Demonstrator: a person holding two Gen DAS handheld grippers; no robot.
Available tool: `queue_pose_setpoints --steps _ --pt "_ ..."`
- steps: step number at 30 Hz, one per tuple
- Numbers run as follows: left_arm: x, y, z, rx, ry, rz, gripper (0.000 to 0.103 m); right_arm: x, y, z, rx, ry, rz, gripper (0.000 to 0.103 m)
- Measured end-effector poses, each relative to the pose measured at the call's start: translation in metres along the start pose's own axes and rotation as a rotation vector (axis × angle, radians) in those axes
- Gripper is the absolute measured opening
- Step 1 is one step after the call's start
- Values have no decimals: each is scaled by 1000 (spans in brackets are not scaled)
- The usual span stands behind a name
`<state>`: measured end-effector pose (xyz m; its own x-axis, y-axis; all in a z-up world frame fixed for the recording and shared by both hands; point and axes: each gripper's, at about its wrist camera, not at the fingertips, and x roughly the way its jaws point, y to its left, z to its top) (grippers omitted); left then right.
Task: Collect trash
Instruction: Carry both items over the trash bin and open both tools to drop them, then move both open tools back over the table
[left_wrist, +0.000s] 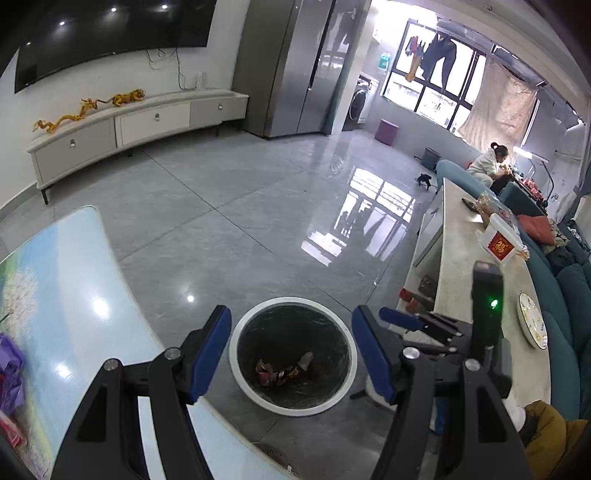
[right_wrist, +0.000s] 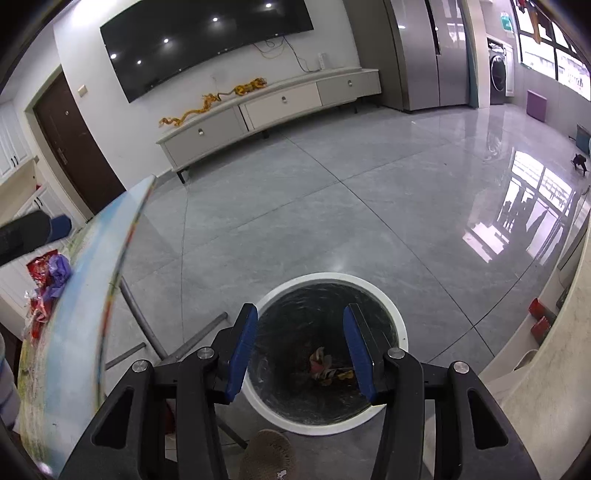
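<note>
Both grippers tilt downward side by side, each with its 2 blue-padded fingers spread apart and nothing between the pads. The left gripper stands the wider of the 2, and the right gripper holds a narrower gap. In the left wrist view the right gripper shows just beside the left one's right finger.
</note>
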<state>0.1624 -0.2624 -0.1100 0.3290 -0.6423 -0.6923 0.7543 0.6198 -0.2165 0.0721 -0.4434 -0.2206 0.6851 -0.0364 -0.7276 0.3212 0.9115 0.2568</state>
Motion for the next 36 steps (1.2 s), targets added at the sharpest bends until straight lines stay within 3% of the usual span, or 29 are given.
queue_pose_setpoints --steps 10,19,30,36 --pt "-67 19 -26 -1 -28 39 66 -62 40 13 -53 -120 51 48" --pt "-151 99 -76 -93 -74 151 66 -93 116 24 -186 -163 152 46" --pt "-243 213 -156 -249 -134 303 66 -77 221 25 -341 -83 314 44" --pt "-250 254 -178 -263 -104 285 49 -39 282 14 -436 14 391 40"
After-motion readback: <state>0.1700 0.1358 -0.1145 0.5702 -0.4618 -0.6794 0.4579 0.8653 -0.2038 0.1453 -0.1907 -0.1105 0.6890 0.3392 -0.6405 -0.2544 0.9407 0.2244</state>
